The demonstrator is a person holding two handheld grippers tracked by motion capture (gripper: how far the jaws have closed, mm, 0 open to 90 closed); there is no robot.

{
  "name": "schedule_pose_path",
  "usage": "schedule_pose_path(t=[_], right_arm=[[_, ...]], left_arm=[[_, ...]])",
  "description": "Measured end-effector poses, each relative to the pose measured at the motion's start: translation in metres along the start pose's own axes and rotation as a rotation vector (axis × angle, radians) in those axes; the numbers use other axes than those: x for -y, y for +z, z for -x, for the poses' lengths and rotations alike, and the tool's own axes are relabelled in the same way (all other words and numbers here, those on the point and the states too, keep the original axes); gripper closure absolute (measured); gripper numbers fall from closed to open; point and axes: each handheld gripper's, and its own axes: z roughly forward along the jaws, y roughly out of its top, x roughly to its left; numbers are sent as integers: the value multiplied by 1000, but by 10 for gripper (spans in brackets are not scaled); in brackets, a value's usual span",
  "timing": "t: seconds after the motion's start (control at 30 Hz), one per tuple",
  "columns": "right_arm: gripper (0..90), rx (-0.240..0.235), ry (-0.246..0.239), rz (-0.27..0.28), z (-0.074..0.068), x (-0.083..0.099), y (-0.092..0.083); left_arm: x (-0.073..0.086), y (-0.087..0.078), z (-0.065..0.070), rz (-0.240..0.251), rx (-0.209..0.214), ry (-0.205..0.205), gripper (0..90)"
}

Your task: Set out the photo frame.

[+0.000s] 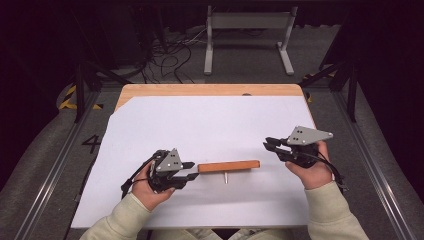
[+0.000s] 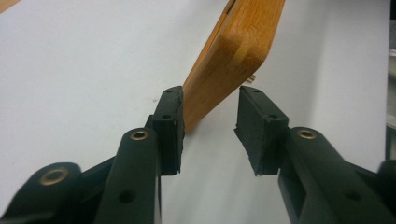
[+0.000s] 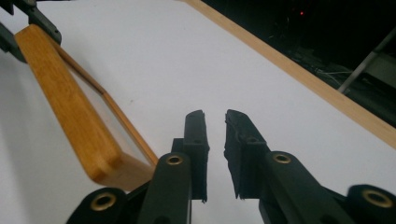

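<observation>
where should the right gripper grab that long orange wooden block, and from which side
Judging by its shape, the free right end of the long orange wooden block, approached from the right. It is long and narrow, lying crosswise on the white sheet, and the left gripper already straddles its left end. Jaws should close across the narrow width, clear of the small peg.

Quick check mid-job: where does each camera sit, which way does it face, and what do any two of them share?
High view: above the person's side, facing forward and down on the white-covered table; forearms, left gripper and right gripper show.
Left gripper view: rides the left gripper, looking along its jaws at the wooden piece's end, which sits between them.
Right gripper view: rides the right gripper, facing across the table; nothing between its jaws.
Shared: all three show the wooden piece.
</observation>
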Motion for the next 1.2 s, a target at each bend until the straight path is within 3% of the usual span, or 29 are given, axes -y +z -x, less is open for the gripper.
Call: schedule_pose_path(t=[0.2,0.4,0.57,0.93,1.2], right_arm=[[900,-65,38,-65,-6,11,-2],[900,-108,53,-133,-10,23,0],[900,-180,47,-228,-17,35,12],[900,-249,60,-254,-24,49,43],[900,-257,72,-261,-25,54,57]], left_arm=[[3,-13,-4,42,62,8,740],[6,-18,-14,29,12,-44,794],[8,-18,-21,6,-35,-91,836],[13,-7,-34,-33,-80,-149,900],[14,-1,-33,-56,-90,-140,900]])
